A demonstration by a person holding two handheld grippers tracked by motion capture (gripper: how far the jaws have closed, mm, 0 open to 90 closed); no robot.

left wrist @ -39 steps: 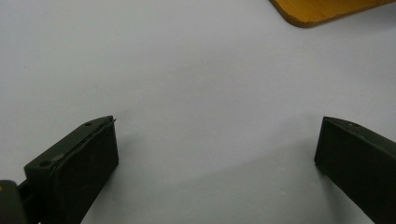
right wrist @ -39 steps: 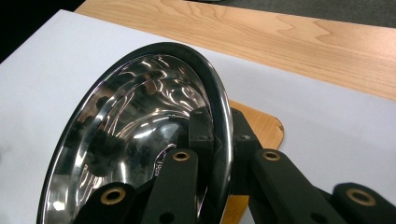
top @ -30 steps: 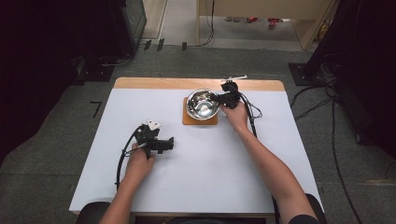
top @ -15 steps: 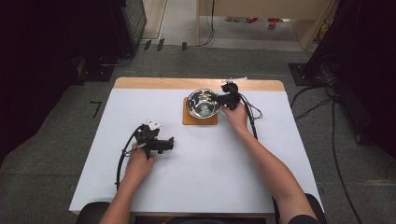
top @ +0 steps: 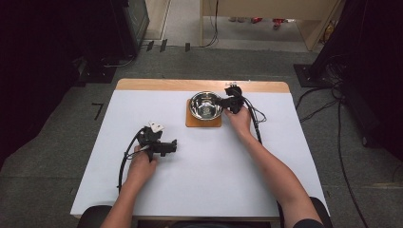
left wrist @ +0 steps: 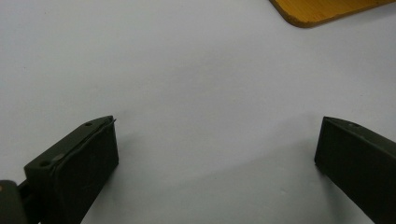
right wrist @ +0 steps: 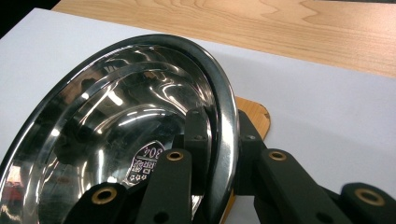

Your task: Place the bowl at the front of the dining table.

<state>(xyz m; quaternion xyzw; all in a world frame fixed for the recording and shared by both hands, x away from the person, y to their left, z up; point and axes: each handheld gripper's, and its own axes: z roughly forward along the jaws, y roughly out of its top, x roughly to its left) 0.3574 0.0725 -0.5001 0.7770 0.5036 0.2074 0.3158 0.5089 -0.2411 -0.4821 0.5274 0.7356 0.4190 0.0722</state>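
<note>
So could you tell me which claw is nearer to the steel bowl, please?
The right claw: it is clamped on the rim of the steel bowl. The left claw sits open on the white tabletop, well short of it.

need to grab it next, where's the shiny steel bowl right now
The shiny round steel bowl sits on the square wooden board at the table's far middle in the high view, with the right claw clamped on its right rim.

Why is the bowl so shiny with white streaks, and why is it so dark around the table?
In the right gripper view the steel bowl mirrors the lights above as white streaks, and the near parts of the right gripper look soft. In the high view the white table is brightly lit while the room's sides fall into black. In the left gripper view the left gripper throws faint shadows.
</note>
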